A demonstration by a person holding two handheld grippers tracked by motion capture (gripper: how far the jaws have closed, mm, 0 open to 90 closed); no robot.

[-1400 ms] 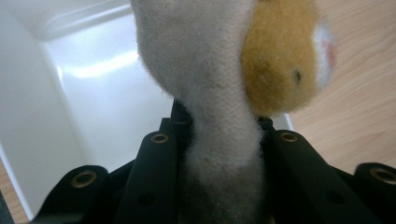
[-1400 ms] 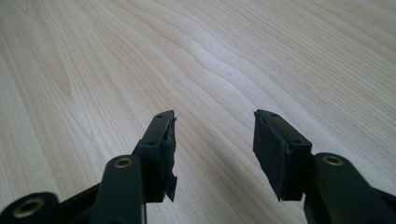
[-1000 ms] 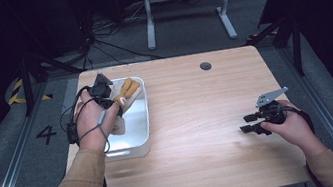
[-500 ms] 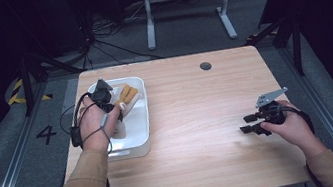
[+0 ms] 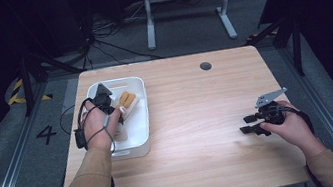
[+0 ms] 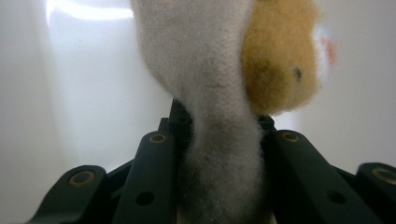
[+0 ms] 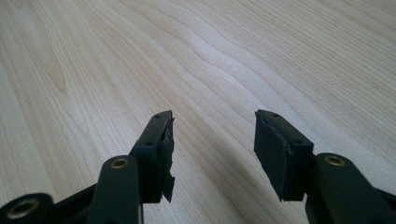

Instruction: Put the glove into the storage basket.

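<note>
The left gripper [image 5: 104, 99] is clamped on a soft white-and-tan plush toy [image 6: 224, 93] inside the white plastic tray [image 5: 142, 127] at the table's left. The step looks like lifting it out; next calls for a steady rise clear of the rim. The right gripper [image 7: 212, 154] rests jaws apart, empty, on the pale wooden table [image 5: 201, 133] at right.

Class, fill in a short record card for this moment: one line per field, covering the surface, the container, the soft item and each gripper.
Surface: light wooden table
Container: white plastic tray, at the table's left
Soft item: white and tan plush toy, over the tray
Left gripper: shut on the toy
Right gripper: open, holding nothing, over bare wood
</note>
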